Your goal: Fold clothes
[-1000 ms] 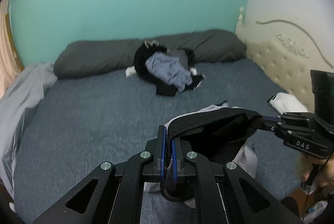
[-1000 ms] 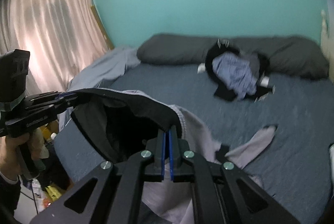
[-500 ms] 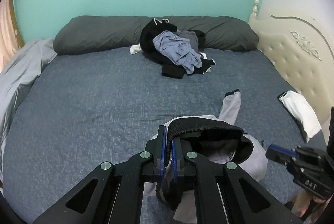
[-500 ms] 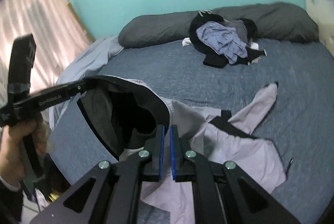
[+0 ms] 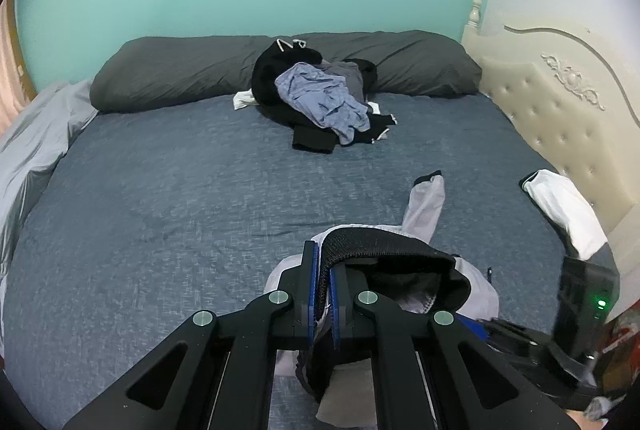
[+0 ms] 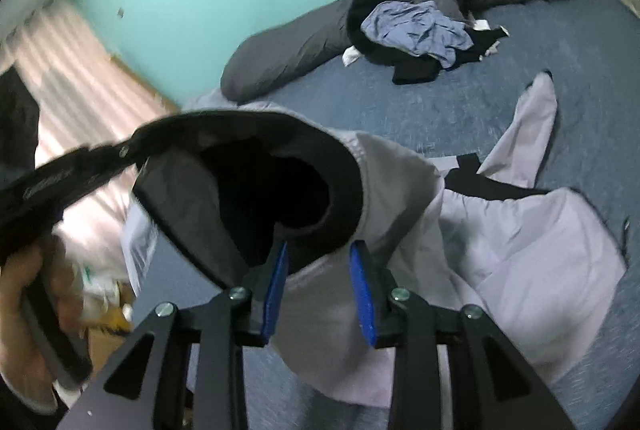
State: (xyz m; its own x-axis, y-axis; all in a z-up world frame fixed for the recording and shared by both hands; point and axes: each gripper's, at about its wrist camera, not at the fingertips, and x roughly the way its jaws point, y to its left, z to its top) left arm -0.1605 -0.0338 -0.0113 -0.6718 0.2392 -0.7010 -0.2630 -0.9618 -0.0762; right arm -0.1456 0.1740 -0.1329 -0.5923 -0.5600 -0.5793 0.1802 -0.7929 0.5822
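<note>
A pale grey garment sprawls unfolded on the bed, its black band pinched in the left gripper; the right gripper jaws are opening off it. Beyond it, a clothes pile awaits.

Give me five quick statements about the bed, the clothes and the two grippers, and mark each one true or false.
1. The left gripper is shut on the black band of the pale grey garment. True.
2. The right gripper is clamped tight on the garment. False: its jaws are opening, the cloth between them but the pads apart.
3. A pile of clothes lies at the far side of the bed, against the long dark pillow. True.
4. The wall behind the bed is yellow. False: it is turquoise.
5. The garment's sleeve lies on the bed. True.
</note>
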